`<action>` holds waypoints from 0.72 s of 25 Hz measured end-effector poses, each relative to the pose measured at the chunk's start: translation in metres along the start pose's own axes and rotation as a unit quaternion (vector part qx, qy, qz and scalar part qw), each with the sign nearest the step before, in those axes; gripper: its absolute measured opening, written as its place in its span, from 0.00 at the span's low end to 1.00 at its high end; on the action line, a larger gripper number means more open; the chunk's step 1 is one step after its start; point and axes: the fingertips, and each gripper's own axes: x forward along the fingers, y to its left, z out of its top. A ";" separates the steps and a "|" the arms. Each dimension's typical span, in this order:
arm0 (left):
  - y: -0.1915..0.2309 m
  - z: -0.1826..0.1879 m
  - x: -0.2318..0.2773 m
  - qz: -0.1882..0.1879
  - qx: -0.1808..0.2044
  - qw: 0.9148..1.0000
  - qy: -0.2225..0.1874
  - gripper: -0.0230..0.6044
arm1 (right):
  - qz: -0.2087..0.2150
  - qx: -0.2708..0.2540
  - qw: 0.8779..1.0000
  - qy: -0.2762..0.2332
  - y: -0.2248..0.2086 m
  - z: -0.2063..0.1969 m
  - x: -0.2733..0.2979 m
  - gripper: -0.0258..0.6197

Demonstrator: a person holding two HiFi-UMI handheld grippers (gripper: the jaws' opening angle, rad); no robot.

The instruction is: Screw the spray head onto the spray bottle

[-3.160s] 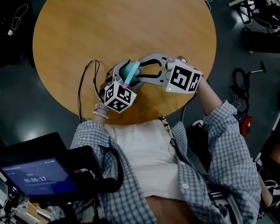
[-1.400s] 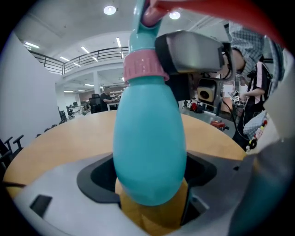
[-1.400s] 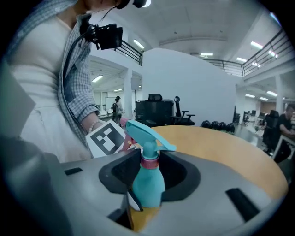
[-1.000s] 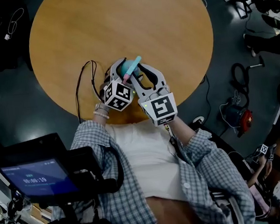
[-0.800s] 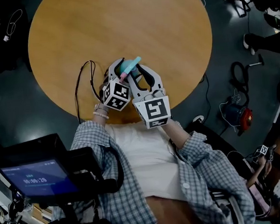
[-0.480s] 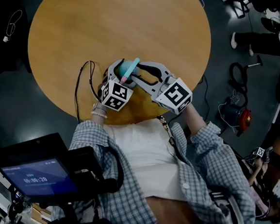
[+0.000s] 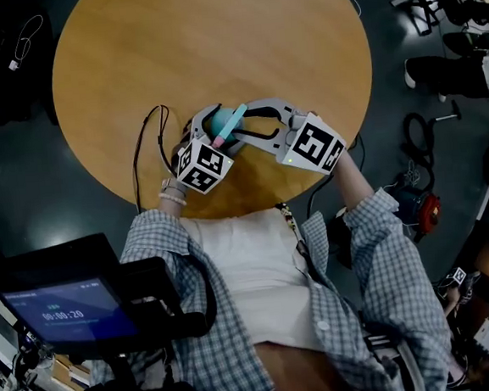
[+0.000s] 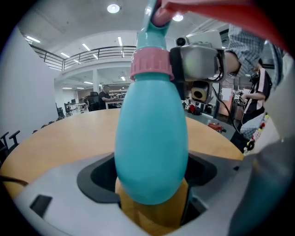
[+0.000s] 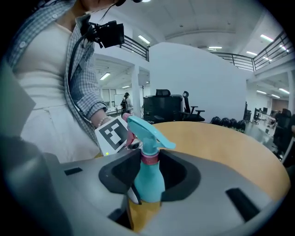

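- Spray bottle point(image 8: 150, 147), the teal one, is up over the near edge of the round wooden table point(image 7: 214, 40), right in front of the person.
- Left gripper point(image 7: 212, 121) has its jaws clamped on the fat lower body.
- Spray head point(image 9: 147, 131) sits on top, nozzle poking out sideways.
- Right gripper point(image 7: 243, 124) reaches in from the right, jaws about half closed and pinching the pink collar point(image 8: 151, 64) at the neck.
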 end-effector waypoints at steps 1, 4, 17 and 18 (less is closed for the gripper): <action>0.000 0.000 0.000 0.000 0.000 1.000 0.000 0.70 | -0.005 0.002 1.000 -0.001 0.000 0.000 0.000 0.23; -0.001 0.000 -0.001 0.006 -0.003 1.000 -0.002 0.70 | -0.054 0.028 0.998 -0.014 0.000 0.001 -0.001 0.23; 0.000 0.001 -0.003 0.019 -0.007 1.000 -0.003 0.70 | -0.282 0.145 0.947 -0.057 -0.002 -0.002 -0.004 0.23; 0.000 0.001 -0.002 0.020 -0.007 1.000 -0.003 0.70 | -0.271 0.138 0.951 -0.054 -0.001 -0.002 -0.003 0.24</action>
